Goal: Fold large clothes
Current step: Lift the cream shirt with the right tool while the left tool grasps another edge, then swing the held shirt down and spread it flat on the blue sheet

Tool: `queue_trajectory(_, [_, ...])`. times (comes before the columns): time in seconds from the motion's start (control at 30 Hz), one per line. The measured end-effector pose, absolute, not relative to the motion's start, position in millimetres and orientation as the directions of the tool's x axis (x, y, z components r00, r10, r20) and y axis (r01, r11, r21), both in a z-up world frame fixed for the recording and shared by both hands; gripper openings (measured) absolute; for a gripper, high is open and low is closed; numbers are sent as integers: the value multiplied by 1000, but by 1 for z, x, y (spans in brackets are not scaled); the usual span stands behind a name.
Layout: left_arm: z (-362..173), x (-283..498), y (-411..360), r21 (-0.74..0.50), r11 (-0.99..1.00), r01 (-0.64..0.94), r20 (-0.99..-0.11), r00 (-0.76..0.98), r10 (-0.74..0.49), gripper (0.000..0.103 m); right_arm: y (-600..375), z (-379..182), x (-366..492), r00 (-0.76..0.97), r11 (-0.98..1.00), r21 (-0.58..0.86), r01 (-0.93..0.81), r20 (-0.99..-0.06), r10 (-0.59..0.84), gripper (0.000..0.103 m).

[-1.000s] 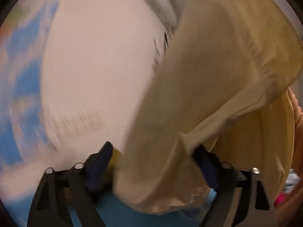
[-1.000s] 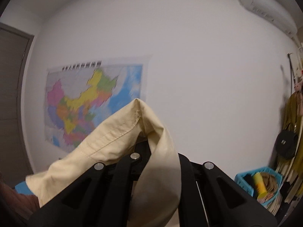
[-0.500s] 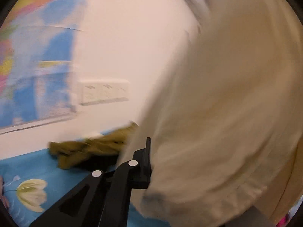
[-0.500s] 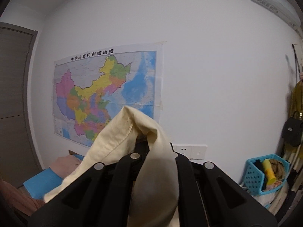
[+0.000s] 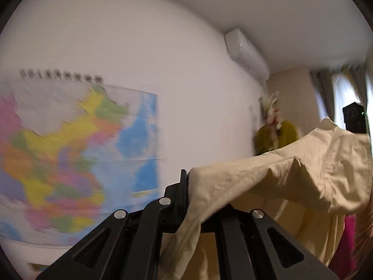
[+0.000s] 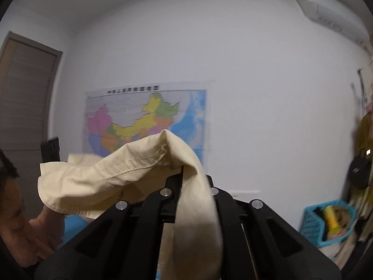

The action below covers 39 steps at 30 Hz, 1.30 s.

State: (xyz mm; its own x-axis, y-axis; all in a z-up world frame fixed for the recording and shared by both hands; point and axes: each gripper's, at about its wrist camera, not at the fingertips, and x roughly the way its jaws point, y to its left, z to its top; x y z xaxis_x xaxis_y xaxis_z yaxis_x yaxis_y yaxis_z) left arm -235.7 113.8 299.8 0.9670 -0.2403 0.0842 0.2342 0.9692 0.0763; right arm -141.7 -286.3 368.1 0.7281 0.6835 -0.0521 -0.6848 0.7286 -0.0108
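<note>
Both grippers have swung upward since a second ago, so the left camera, earlier smothered in cloth, now looks at the wall. Nearest, the left gripper (image 5: 186, 184) is clenched on a fold of the cream shirt (image 5: 275, 177), and the right gripper (image 6: 184, 175) is likewise clamped on another part of it. The shirt hangs in the air between the two, its long axis running roughly sideways from one gripper to the other, with the rest drooping below the fingers. Each gripper shows in the other's view as a dark block at the far end of the cloth. Any fold, I judge, depends on keeping that span taut and level. Beyond hang a coloured wall map (image 6: 149, 119) and an air conditioner (image 5: 247, 53); a blue basket (image 6: 326, 219) sits at right.
</note>
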Motion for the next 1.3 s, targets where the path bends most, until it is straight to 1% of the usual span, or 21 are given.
queue_trajectory(0.17, [302, -286, 120, 146, 988, 54, 30, 998, -59, 2, -251, 357, -131, 617, 617, -18, -786, -49, 785, 1])
queue_trajectory(0.23, [296, -285, 128, 152, 988, 3, -2, 1000, -3, 2, -226, 347, -94, 569, 574, 36, -818, -90, 817, 1])
queue_trajectory(0.3, [283, -262, 144, 133, 990, -44, -83, 995, 56, 2, -199, 331, -49, 540, 555, 89, -827, -150, 828, 1])
queue_trajectory(0.43, [235, -168, 191, 72, 989, -130, -303, 942, 146, 2, -121, 253, 68, 439, 528, 218, -821, -351, 827, 2])
queue_trajectory(0.53, [173, -92, 237, -5, 985, -170, -477, 867, 147, 2, -77, 184, 133, 385, 553, 302, -777, -468, 796, 2])
queue_trajectory(0.6, [122, -50, 263, -49, 974, -223, -566, 810, 157, 1, -44, 115, 180, 312, 581, 382, -719, -570, 760, 2])
queue_trajectory(0.63, [92, -30, 273, -46, 969, -241, -623, 765, 161, 1, -38, 95, 187, 297, 593, 382, -709, -600, 743, 2])
queue_trajectory(0.67, [65, -11, 283, -57, 961, -272, -674, 720, 164, 1, -21, 59, 203, 281, 630, 365, -685, -666, 691, 2])
queue_trajectory(0.7, [29, 13, 295, -93, 959, -269, -731, 672, 118, 1, -15, 42, 211, 271, 641, 366, -675, -685, 676, 2])
queue_trajectory(0.77, [0, 35, 305, -73, 952, -298, -770, 623, 137, 1, -7, 7, 228, 240, 665, 398, -631, -715, 656, 2])
queue_trajectory(0.8, [-10, 45, 316, -102, 944, -315, -783, 611, 119, 1, -7, -2, 233, 234, 670, 407, -621, -719, 654, 2])
queue_trajectory(0.87, [-10, 54, 331, -140, 940, -311, -779, 621, 90, 1, -8, -8, 241, 226, 676, 407, -615, -730, 645, 2])
queue_trajectory(1.0, [0, 72, 368, -252, 912, -323, -794, 609, -3, 2, -18, -12, 269, 186, 679, 510, -528, -711, 679, 3])
queue_trajectory(1.03, [-1, 77, 370, -248, 912, -327, -807, 590, -8, 6, -19, -16, 277, 190, 698, 508, -504, -723, 664, 5])
queue_trajectory(1.07, [-4, 82, 368, -233, 913, -336, -824, 567, -2, 18, -19, -23, 286, 201, 747, 475, -465, -765, 612, 26])
queue_trajectory(1.1, [-13, 91, 375, -196, 903, -382, -853, 521, 36, 24, -20, -25, 289, 230, 788, 427, -444, -795, 561, 44])
queue_trajectory(1.13, [-17, 94, 376, -157, 899, -410, -870, 488, 70, 32, -20, -21, 286, 254, 792, 393, -467, -798, 546, 46])
queue_trajectory(1.17, [-17, 94, 372, -130, 906, -403, -879, 470, 83, 34, -19, -16, 284, 280, 795, 357, -490, -799, 532, 48])
queue_trajectory(1.2, [-17, 93, 372, -124, 913, -390, -878, 472, 82, 34, -19, -7, 276, 334, 808, 283, -517, -802, 495, 56])
queue_trajectory(1.23, [-13, 89, 369, -123, 919, -376, -867, 491, 85, 34, -20, 4, 265, 393, 811, 199, -550, -796, 461, 60])
queue_trajectory(1.3, [4, 73, 360, -112, 946, -303, -818, 569, 85, 37, -18, 22, 243, 470, 778, 85, -622, -754, 458, 68])
